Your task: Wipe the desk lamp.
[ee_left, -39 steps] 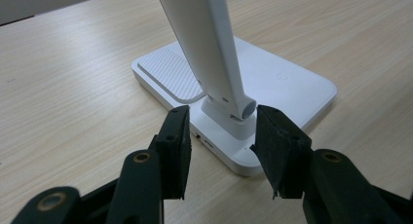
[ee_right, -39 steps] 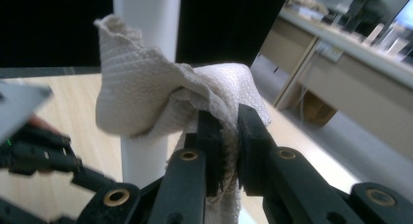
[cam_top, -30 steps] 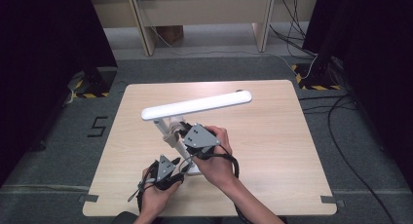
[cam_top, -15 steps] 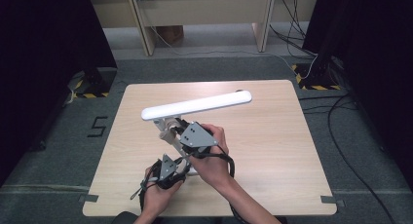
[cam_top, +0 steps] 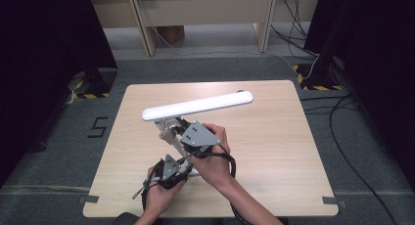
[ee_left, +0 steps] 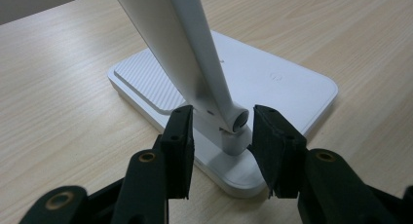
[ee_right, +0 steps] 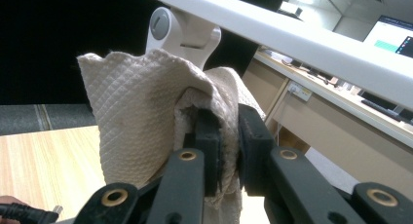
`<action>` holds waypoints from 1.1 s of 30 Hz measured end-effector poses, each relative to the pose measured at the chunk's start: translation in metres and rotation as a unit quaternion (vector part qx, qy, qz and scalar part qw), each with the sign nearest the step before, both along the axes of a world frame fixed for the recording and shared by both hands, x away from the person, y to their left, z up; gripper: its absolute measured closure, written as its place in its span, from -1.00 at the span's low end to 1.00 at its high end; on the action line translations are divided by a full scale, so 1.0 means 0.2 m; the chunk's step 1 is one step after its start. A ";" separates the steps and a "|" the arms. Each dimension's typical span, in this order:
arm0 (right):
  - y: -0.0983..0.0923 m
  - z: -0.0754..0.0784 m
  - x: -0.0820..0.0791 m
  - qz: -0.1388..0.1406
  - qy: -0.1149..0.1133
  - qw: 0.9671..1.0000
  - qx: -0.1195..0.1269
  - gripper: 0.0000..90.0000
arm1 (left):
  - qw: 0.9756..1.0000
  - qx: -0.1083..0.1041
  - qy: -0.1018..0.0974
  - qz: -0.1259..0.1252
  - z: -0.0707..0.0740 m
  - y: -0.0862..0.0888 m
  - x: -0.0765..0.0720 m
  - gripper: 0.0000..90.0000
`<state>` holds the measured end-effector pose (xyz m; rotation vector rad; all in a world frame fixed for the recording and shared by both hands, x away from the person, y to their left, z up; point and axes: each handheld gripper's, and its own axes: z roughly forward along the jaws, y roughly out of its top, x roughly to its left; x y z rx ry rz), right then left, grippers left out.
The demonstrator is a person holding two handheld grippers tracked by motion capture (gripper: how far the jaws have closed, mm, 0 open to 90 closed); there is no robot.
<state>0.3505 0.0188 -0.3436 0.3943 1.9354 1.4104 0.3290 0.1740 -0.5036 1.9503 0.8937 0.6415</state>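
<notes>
Item: white desk lamp (cam_top: 195, 107), standing on the wooden surface (cam_top: 274, 137), taken here as the landmark. Parts: flat rectangular base (ee_left: 272, 87) resting on the surface; slanted arm (ee_left: 185, 53) rising from a hinge (ee_left: 237, 121) at the near edge of the base; long light bar (cam_top: 198, 106) at the top, lying roughly level above the middle of the surface. Left claw (ee_left: 221, 136): low at the lamp's foot, its two black jaws set one on each side of the hinge, just beside it. The jaws have just been closing with the hinge between them; a narrow gap shows on each side, so they stand partly spread and not yet pressed on the lamp. In the high view the left claw (cam_top: 171, 168) sits at the near side of the lamp base, held in the person's left hand (cam_top: 159, 195). Right claw (ee_right: 226, 136): higher, just below the light bar and near the lamp's upper joint (ee_right: 182, 31), jaws pressed together on a folded, quilted paper towel (ee_right: 141, 117), off-white and slightly soiled. The towel stands up in front of the claw, close under the upper joint; whether it touches the lamp cannot be told. Right hand (cam_top: 213, 159): beside the lamp arm, above the base.
</notes>
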 end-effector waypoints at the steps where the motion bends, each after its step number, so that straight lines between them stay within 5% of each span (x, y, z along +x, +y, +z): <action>1: 0.00 0.00 0.00 0.000 -0.005 1.000 -0.002 0.82 | 1.000 0.002 -0.001 -0.001 0.00 0.00 0.00 0.33; 13: 0.00 0.01 0.00 -0.005 -0.003 1.000 -0.005 0.81 | 1.000 0.022 0.010 -0.013 -0.02 -0.01 0.02 0.38; 26: 0.01 0.03 0.00 -0.005 -0.004 1.000 -0.007 0.81 | 1.000 0.021 0.014 -0.013 -0.03 -0.01 0.02 0.43; 33: 0.00 0.03 0.01 -0.003 -0.007 1.000 -0.010 0.81 | 0.999 0.013 0.034 -0.024 -0.04 -0.02 0.03 0.44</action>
